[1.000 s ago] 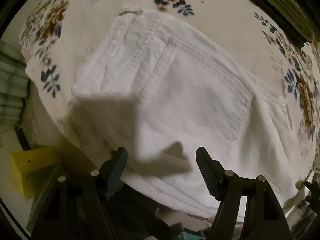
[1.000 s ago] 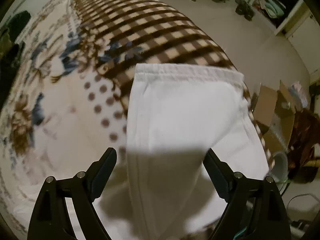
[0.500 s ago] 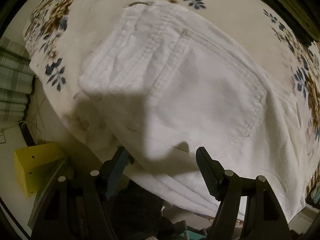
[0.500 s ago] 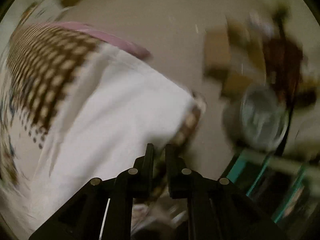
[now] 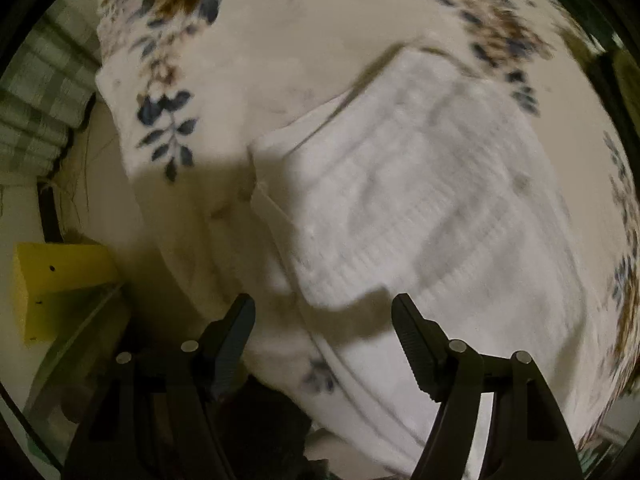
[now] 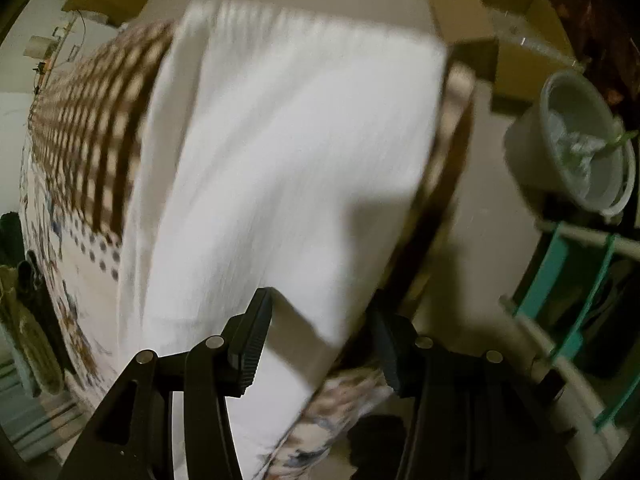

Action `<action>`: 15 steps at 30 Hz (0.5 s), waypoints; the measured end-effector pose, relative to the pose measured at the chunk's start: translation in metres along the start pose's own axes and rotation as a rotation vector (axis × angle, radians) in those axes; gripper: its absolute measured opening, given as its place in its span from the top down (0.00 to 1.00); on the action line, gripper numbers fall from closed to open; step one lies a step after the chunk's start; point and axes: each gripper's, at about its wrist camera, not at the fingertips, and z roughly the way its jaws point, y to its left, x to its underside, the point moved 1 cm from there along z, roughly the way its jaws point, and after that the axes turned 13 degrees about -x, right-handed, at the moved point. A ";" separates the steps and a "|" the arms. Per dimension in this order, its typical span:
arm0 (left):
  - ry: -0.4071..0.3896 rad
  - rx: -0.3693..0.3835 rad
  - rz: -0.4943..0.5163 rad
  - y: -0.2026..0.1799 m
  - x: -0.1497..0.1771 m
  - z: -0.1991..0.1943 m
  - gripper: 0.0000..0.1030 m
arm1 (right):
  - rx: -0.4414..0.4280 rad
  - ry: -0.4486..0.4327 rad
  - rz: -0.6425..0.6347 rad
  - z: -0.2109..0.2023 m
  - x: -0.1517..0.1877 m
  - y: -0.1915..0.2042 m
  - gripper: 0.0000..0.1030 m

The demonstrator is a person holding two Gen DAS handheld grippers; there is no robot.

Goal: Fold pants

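Pants [image 5: 420, 200] ahead of left claw [image 5: 322, 336]

White cotton pants leg [image 6: 288, 160]: flat on a brown-checked, floral bedspread [image 6: 92, 120], blurred. Black two-finger right gripper [image 6: 320, 344]: jaws apart, straddling the leg's near edge. Grey plastic bin [image 6: 580, 140]: on the floor, right.

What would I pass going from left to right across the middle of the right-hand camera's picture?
Brown checked blanket → white pants → bare floor → pale bucket.
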 end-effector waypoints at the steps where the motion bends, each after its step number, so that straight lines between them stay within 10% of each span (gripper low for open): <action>1: 0.019 0.026 -0.022 0.002 -0.003 0.008 0.69 | 0.000 -0.001 -0.009 0.003 0.005 0.002 0.58; 5: -0.038 0.066 -0.029 0.004 -0.007 0.000 0.90 | 0.063 -0.059 -0.074 0.002 0.014 0.015 0.88; 15: -0.037 0.093 -0.004 0.027 -0.016 -0.009 0.90 | 0.119 -0.075 -0.171 -0.013 0.022 0.053 0.92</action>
